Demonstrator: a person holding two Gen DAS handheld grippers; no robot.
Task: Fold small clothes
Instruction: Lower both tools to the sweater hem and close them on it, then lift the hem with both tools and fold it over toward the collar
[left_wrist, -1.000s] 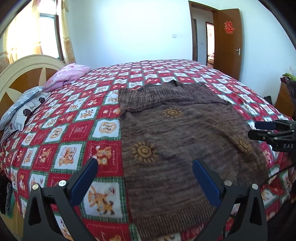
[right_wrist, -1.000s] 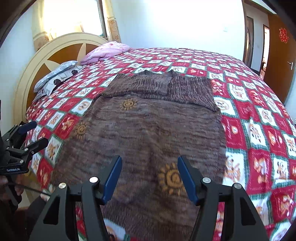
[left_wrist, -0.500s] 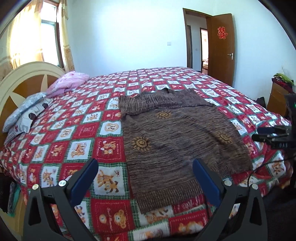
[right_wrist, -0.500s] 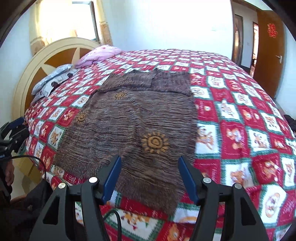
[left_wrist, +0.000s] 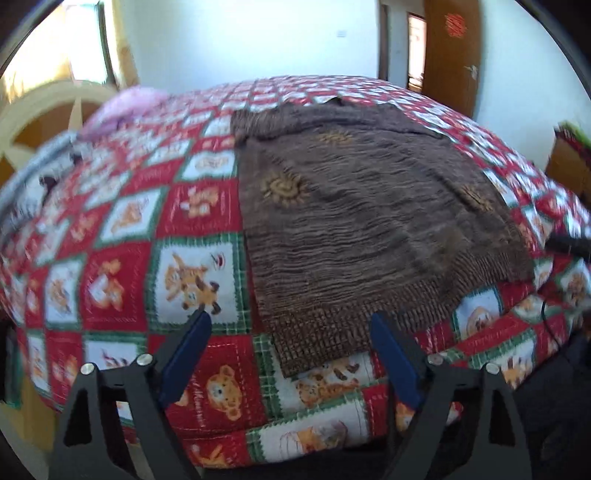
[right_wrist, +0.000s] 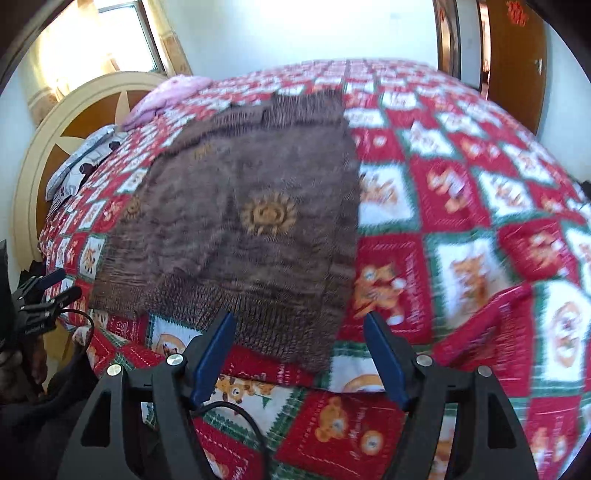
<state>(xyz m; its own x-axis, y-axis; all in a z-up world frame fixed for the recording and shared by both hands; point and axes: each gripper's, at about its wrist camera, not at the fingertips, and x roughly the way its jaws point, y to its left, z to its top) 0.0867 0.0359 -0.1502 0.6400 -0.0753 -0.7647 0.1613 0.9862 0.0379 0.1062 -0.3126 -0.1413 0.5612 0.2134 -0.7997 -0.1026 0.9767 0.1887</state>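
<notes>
Left gripper (left_wrist: 288, 325), jaws just narrowed yet spread and empty, lowered toward left hem corner of brown sweater (left_wrist: 354, 206), lying flat on quilted bed (left_wrist: 122, 221). Right gripper (right_wrist: 297, 325), just widened, empty, nearing right hem corner. Hem grasp likely next.

1. A brown sweater (right_wrist: 251, 206) lies flat on the bed (right_wrist: 461, 206), hem nearest the camera.
2. The right hand-held gripper (right_wrist: 299, 343) has just been widening; its jaws stand apart above the hem's right corner, nothing between them.
3. The left hand-held gripper (right_wrist: 55, 284) shows at the left edge.
</notes>
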